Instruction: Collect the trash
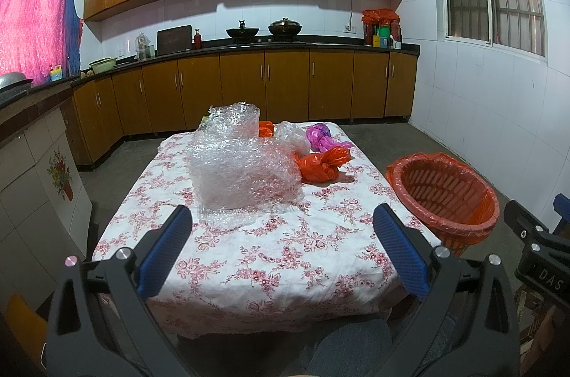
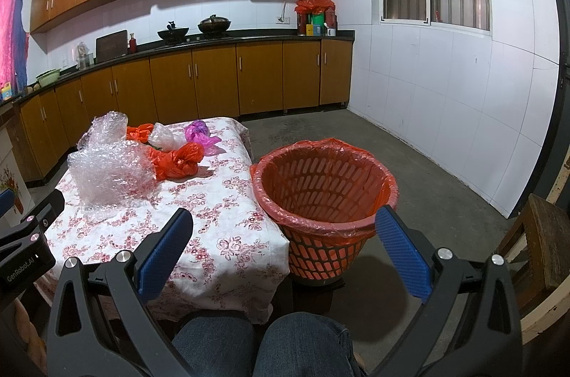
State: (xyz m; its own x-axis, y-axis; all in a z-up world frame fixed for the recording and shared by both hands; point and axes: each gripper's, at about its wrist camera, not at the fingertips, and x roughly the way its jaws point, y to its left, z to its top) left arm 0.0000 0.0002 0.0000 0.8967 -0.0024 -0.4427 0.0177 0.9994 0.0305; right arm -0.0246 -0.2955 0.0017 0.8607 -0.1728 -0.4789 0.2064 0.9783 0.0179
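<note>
On the floral-clothed table (image 1: 249,263) lie a big wad of clear bubble wrap (image 1: 242,163), a knotted orange bag (image 1: 322,165), a purple bag (image 1: 322,136), a clear bag (image 1: 292,133) and a second orange bag (image 1: 266,129) behind. The same trash shows in the right wrist view: bubble wrap (image 2: 110,167), orange bag (image 2: 180,161), purple bag (image 2: 199,133). An orange-lined red basket (image 1: 445,192) (image 2: 324,188) stands right of the table. My left gripper (image 1: 281,227) is open and empty above the table's near edge. My right gripper (image 2: 285,227) is open and empty near the basket.
Kitchen counter with brown cabinets (image 1: 249,85) runs along the back and left. A tiled wall (image 2: 445,99) with a window stands to the right. A wooden chair (image 2: 541,234) is at the right. The person's knees (image 2: 263,341) are below the grippers. Bare concrete floor (image 2: 409,170) surrounds the basket.
</note>
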